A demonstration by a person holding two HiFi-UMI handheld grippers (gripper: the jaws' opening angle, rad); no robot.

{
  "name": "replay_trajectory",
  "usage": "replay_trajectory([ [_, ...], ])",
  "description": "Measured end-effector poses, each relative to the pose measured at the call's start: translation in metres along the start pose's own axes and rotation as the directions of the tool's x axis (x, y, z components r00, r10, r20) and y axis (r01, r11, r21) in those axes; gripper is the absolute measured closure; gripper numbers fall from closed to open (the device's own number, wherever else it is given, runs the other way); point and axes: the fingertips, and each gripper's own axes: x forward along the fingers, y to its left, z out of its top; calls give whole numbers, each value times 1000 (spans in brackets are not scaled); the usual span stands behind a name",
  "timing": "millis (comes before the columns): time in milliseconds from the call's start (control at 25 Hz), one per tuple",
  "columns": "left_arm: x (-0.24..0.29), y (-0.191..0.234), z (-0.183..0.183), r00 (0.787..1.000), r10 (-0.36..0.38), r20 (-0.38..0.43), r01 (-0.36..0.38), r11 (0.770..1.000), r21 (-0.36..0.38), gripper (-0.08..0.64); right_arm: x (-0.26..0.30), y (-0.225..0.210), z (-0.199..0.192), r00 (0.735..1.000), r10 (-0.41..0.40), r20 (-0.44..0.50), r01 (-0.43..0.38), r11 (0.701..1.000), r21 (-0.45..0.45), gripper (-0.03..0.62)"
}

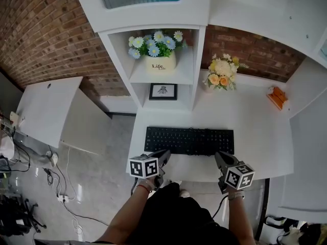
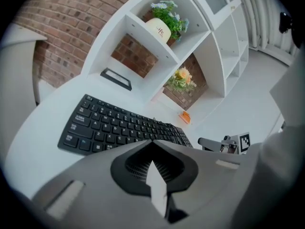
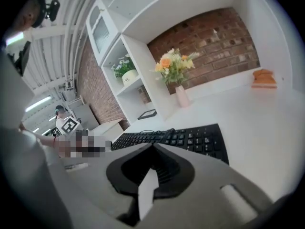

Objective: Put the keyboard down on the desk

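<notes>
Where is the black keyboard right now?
In the head view, the keyboard lies flat in the middle of the desk, near its front edge, on the person's side of the framed picture.

White desk point(image 1: 255, 116) bears keyboard point(image 1: 189, 140); vase point(image 1: 208, 86); orange object point(image 1: 277, 97).

Red brick wall point(image 1: 46, 29), white shelf unit point(image 1: 153, 9), white side table point(image 1: 48, 106), glossy grey floor point(image 1: 104, 175)

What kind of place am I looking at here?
Probably a home-office or study nook: a black keyboard lies on a white desk, white shelves hold a flower pot, and a brick wall stands behind.
</notes>
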Motion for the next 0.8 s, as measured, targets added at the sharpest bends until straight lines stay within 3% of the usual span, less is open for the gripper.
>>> replay_trajectory([
  [240,-18,0,31,992,21,124,-35,993,109,561,-24,6,50,984,5,181,21,990,-143,595],
  [440,-41,-13,67,967,20,254,-79,971,224,561,-48,18,87,963,21,268,48,967,-251,595],
  [800,-81,-52,128,911,-38,410,-128,920,371,561,-79,39,133,937,50,347,57,956,-289,595],
])
